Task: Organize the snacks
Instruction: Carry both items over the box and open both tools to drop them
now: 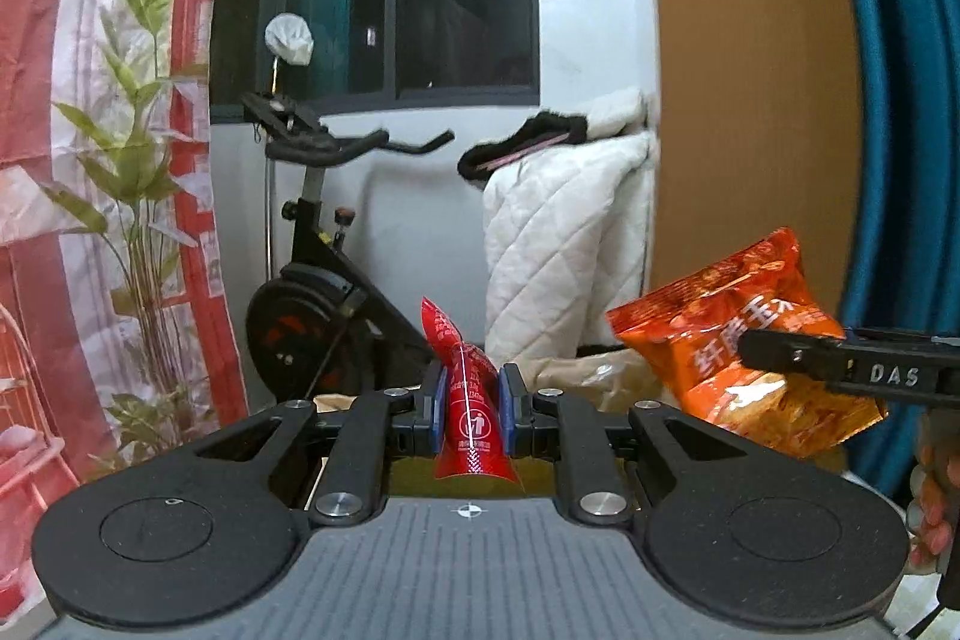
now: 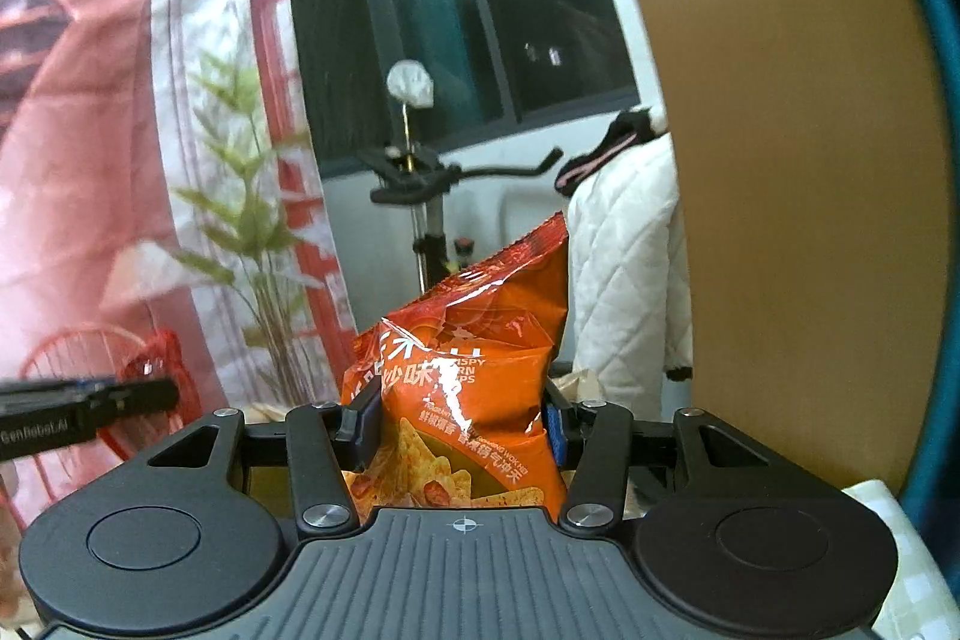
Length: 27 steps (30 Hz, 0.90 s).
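Observation:
My left gripper [image 1: 471, 412] is shut on a thin red snack packet [image 1: 465, 388], held upright in the air. My right gripper [image 2: 459, 421] is shut on an orange bag of corn chips [image 2: 474, 370], also held up. In the left wrist view the orange bag [image 1: 744, 340] and the right gripper's fingers [image 1: 798, 355] show at the right. In the right wrist view the left gripper's finger [image 2: 120, 400] shows at the left, with the red packet [image 2: 156, 361] blurred behind it.
A black exercise bike [image 1: 318, 280] stands ahead by the window wall. A white quilted coat [image 1: 564, 232] hangs next to a tall brown cardboard panel [image 1: 750, 70]. A red-and-white printed backdrop [image 1: 90, 160] with a green plant [image 1: 138, 160] is at the left. A brown paper bag [image 1: 576, 376] lies below.

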Available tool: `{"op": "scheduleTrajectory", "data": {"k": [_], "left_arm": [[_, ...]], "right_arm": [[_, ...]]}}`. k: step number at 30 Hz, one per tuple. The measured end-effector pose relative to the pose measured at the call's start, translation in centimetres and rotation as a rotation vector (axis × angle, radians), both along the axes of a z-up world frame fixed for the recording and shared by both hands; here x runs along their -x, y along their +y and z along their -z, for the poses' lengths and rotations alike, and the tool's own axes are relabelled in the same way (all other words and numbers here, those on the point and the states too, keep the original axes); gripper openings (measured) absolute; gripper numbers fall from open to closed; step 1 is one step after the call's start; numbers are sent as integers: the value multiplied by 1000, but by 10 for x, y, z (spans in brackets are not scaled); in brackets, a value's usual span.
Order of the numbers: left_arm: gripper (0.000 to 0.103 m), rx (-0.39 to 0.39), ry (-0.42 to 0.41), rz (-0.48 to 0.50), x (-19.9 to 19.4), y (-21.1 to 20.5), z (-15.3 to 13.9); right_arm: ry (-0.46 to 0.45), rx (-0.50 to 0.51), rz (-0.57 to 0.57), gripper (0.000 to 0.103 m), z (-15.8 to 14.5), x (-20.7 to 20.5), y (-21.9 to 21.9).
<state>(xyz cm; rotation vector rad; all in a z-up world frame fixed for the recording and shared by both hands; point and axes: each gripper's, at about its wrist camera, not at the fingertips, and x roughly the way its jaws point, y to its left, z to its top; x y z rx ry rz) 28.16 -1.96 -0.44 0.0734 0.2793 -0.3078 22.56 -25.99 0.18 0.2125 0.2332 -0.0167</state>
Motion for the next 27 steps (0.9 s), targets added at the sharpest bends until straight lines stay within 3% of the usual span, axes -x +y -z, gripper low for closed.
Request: {"op": "scheduleTrajectory", "data": {"k": [6,8,10,13,14,21,27], "left_arm": [[20,-22,68,-19,-22,1,22],[32,-32,90,-23,-26,3,29],[35,-31,92,-22,-25,7,32],[57,-38,107,-24,-25,11,36],[59,-34,108,-22,-23,14,36],[61,-21,121,-39,-4,25,31],[61,66,146,-69,23,50,22]], "right_arm": [[84,11,2,46,27,-35,13],[112,12,15,48,37,-39,14],[138,14,35,53,44,-41,14],[156,-1,49,60,52,-37,10],[154,-2,49,61,53,-34,10],[123,40,-4,65,46,-6,12],[106,68,-36,65,31,20,14]]}}
